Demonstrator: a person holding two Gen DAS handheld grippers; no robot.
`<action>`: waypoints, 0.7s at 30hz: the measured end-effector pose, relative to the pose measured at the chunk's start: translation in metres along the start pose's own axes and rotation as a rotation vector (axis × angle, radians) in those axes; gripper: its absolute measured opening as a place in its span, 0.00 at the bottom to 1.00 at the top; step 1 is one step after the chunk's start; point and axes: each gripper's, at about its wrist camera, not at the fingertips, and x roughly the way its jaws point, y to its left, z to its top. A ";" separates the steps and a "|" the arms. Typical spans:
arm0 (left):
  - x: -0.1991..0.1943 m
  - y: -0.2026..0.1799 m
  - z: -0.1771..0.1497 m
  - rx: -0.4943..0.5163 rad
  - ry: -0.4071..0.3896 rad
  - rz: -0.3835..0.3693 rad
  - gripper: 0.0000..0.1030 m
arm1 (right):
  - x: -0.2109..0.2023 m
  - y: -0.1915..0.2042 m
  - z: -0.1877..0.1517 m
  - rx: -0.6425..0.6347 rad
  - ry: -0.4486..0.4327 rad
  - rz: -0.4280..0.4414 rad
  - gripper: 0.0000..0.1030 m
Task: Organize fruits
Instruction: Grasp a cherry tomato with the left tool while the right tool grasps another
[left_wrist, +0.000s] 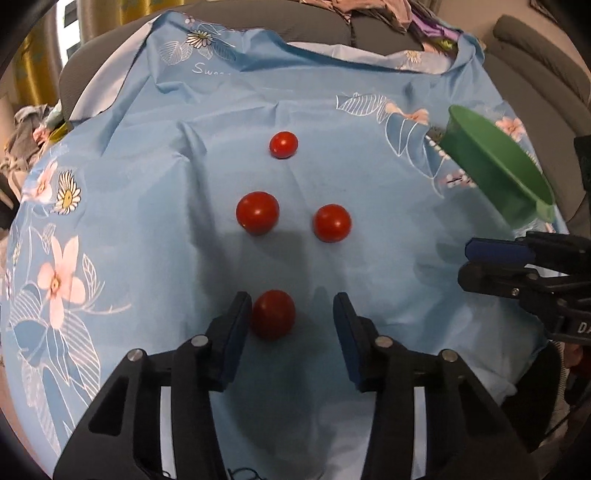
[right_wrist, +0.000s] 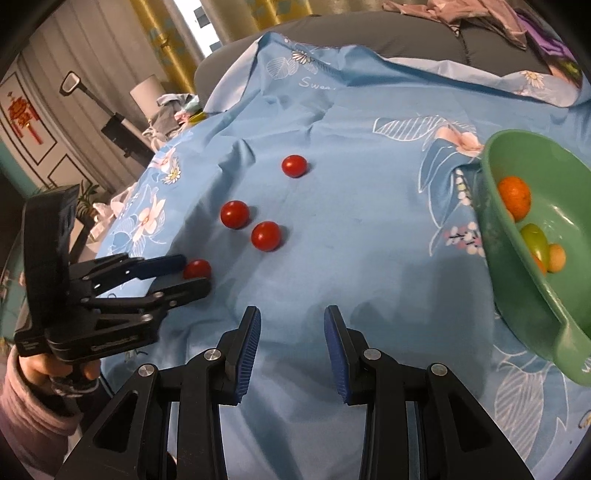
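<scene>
Several red tomatoes lie on a blue flowered cloth (left_wrist: 155, 206). My left gripper (left_wrist: 291, 314) is open, and the nearest tomato (left_wrist: 273, 314) sits between its fingers, close to the left pad; it also shows in the right wrist view (right_wrist: 197, 268). Two tomatoes (left_wrist: 257, 212) (left_wrist: 331, 223) lie further on, and one (left_wrist: 283, 145) beyond them. My right gripper (right_wrist: 291, 325) is open and empty over bare cloth. A green bowl (right_wrist: 517, 273) at the right holds an orange (right_wrist: 514, 197), a green fruit (right_wrist: 533, 240) and a small yellow one (right_wrist: 556, 257).
The cloth (right_wrist: 369, 221) covers a grey sofa (left_wrist: 317, 33) with a pile of clothes (left_wrist: 369, 11) at the back. The green bowl (left_wrist: 495, 166) stands tilted near the cloth's right edge. Clutter and a lamp (right_wrist: 147, 96) stand at the left.
</scene>
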 end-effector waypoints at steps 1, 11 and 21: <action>0.002 0.000 0.002 0.004 0.008 0.004 0.42 | 0.002 0.000 0.001 -0.001 0.002 0.003 0.35; 0.017 0.004 0.004 0.028 0.072 0.000 0.24 | 0.016 0.007 0.013 -0.036 0.007 0.019 0.35; -0.009 0.019 -0.001 -0.120 -0.011 -0.127 0.24 | 0.051 0.018 0.038 -0.095 0.040 -0.002 0.35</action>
